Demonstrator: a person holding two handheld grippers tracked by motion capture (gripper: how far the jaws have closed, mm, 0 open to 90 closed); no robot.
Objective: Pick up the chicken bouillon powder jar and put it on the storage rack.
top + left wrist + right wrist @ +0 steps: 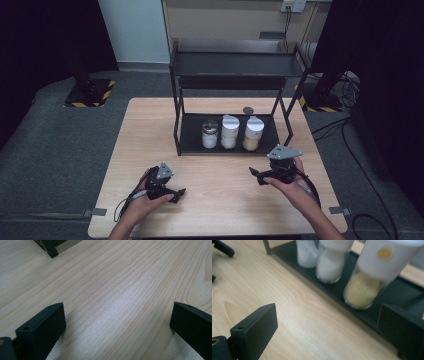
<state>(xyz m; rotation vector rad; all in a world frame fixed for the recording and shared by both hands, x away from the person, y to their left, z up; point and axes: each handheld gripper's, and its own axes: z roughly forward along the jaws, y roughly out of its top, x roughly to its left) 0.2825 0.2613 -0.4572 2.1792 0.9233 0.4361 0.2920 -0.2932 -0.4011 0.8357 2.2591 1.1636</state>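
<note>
Three jars stand in a row on the bottom shelf of a black rack (pixel 188 136). The left jar (pixel 209 134) holds white grains. So does the white-capped middle jar (pixel 229 131). The right jar (pixel 252 133) holds yellowish grains. My left gripper (pixel 178 195) rests low over the table's near left part, open and empty (pixel 117 315). My right gripper (pixel 255 176) is held in front of the rack's right end, open with nothing between its jaws (pixel 328 317). In the right gripper view the yellowish jar (pixel 362 288) is nearest, with the white jars (pixel 331 265) (pixel 307 253) further left.
The rack has an upper shelf (pixel 235 64) and thin black legs (pixel 51 248). A small dark round object (pixel 248 109) lies on the wooden table (pixel 150 130) behind the rack. Cables trail on the grey floor at the right (pixel 350 145).
</note>
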